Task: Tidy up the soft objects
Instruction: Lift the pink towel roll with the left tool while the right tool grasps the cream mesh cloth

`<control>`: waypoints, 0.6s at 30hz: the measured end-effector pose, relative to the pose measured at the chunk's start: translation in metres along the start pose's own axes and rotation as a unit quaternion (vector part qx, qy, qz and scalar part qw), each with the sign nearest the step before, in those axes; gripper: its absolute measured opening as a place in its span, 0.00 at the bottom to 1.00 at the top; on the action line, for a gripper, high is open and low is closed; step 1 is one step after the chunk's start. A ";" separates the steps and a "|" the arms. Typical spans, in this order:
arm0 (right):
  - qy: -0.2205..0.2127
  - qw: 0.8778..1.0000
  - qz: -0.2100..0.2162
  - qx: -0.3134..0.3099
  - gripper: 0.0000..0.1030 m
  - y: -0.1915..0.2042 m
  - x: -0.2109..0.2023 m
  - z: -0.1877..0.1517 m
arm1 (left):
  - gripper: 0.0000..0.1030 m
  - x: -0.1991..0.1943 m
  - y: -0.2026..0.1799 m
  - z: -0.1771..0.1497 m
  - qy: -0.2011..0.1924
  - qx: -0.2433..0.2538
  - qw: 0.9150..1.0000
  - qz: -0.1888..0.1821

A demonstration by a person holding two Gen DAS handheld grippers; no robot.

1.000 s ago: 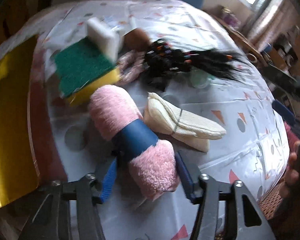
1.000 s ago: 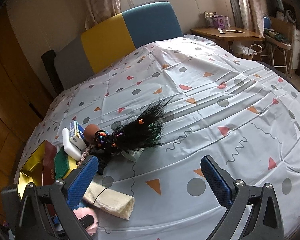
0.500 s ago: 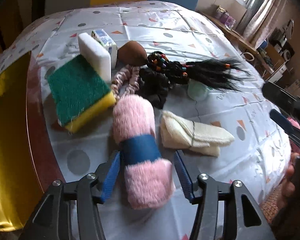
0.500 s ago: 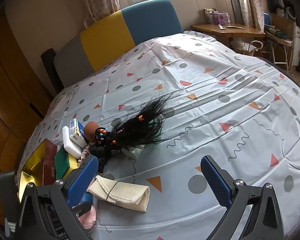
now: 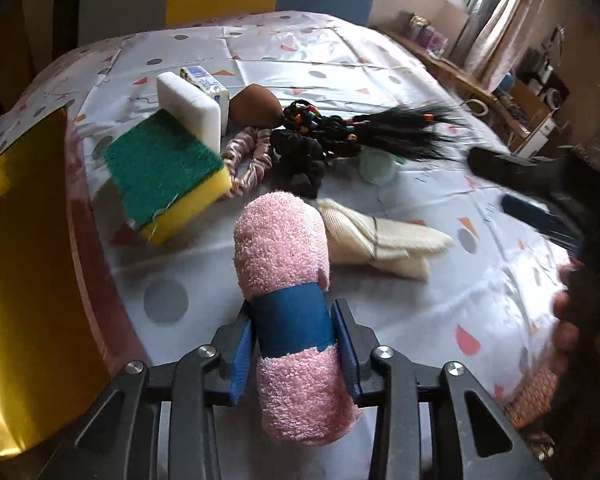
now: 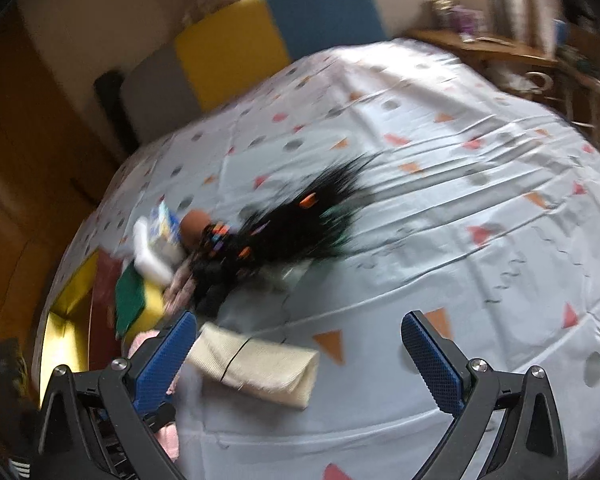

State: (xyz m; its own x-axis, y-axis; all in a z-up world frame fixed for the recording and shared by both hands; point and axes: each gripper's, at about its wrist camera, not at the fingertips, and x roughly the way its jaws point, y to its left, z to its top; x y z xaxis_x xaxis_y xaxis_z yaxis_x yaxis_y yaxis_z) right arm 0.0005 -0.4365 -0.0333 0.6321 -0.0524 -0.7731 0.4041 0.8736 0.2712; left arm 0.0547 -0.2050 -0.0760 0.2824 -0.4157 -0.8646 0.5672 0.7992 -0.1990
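Left tongs [image 5: 294, 354] closing on blue band of pink towel roll [image 5: 288, 280] lying on bed [image 5: 340, 60] beside cream cloth [image 5: 380, 240], right tongs [image 6: 300, 352] wide and empty; likely slip risk if plush compresses during lift.

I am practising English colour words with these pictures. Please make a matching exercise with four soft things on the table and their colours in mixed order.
Things:
1. rolled towel
2. folded cloth
3. scouring sponge
4. make-up sponge

Colours:
A. brown
B. pink, with a blue band
C. cream
D. green on yellow

Pairs: 1-B, 2-C, 3-D, 4-A
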 end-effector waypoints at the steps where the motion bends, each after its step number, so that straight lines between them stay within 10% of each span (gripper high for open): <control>1: 0.018 1.000 0.015 -0.013 1.00 0.006 0.006 -0.001 | 0.36 -0.006 0.002 -0.004 -0.005 0.002 1.000 -0.004; 10: 0.147 0.959 0.025 -0.242 1.00 0.071 0.062 -0.015 | 0.36 -0.061 0.015 -0.028 -0.046 -0.008 0.998 -0.040; 12: 0.166 0.949 0.009 -0.269 0.91 0.073 0.076 -0.021 | 0.36 -0.069 0.019 -0.030 -0.052 -0.015 0.998 -0.044; 14: 0.173 0.947 -0.008 -0.270 0.55 0.069 0.087 -0.024 | 0.36 -0.080 0.027 -0.032 -0.062 -0.026 0.996 -0.053; 18: 0.166 0.955 -0.004 -0.247 0.52 0.056 0.088 -0.020 | 0.36 -0.101 0.046 -0.032 -0.079 -0.061 0.993 -0.067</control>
State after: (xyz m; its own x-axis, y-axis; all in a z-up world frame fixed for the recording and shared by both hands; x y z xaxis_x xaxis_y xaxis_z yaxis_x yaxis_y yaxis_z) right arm 0.0655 -0.3820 -0.0978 0.3536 0.0247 -0.9351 -0.0050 0.9997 0.0245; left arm 0.0273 -0.1118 -0.0126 0.3343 -0.5762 -0.7458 0.5123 0.7753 -0.3693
